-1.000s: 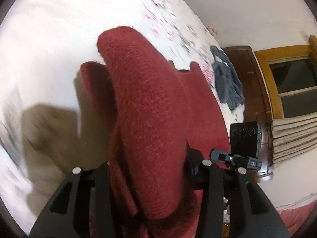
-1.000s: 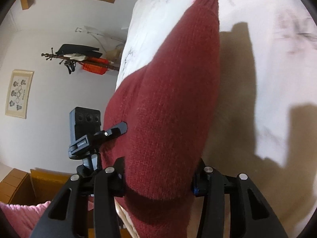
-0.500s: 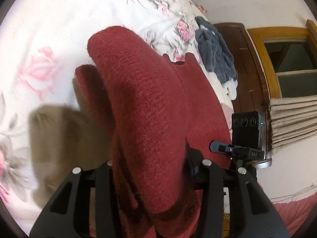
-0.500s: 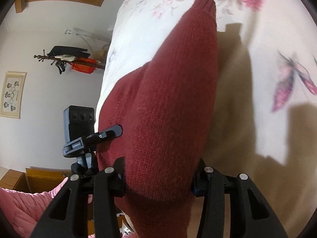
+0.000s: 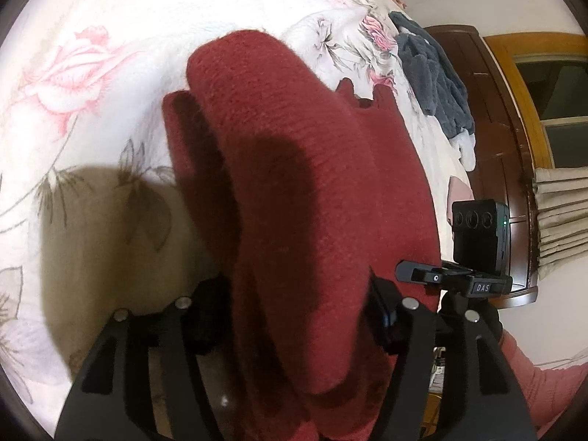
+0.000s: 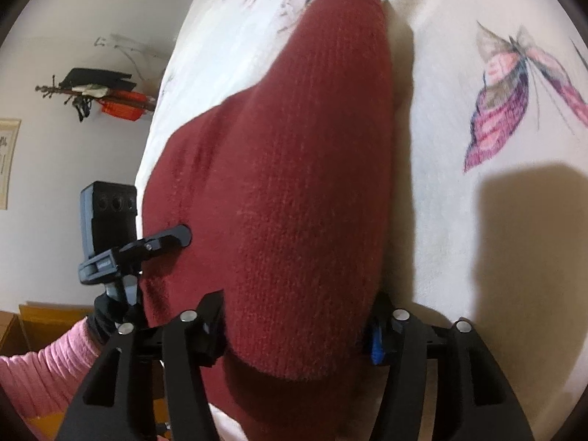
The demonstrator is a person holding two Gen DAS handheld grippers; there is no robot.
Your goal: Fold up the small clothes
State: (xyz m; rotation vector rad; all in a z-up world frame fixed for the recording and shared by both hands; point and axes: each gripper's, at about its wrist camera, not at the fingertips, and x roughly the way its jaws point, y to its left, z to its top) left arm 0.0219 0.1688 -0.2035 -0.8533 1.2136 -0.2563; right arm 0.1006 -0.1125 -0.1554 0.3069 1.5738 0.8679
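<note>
Red knit sweater (image 5: 294, 183) hangs clenched in our left gripper (image 5: 297, 316) and right gripper (image 6: 294, 319), seemingly just above the floral bedsheet (image 5: 110, 29).

Left hand-held gripper (image 5: 297, 316) and right hand-held gripper (image 6: 294, 327) each clamp bunched red knit.

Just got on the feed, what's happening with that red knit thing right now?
A person is holding a dark red knitted garment with both handheld grippers, over a white floral bedspread. The left gripper and the right gripper are each clamped on a bunch of the knit, which drapes forward over the bed. A grey-blue garment lies further along the bed, untouched.
</note>
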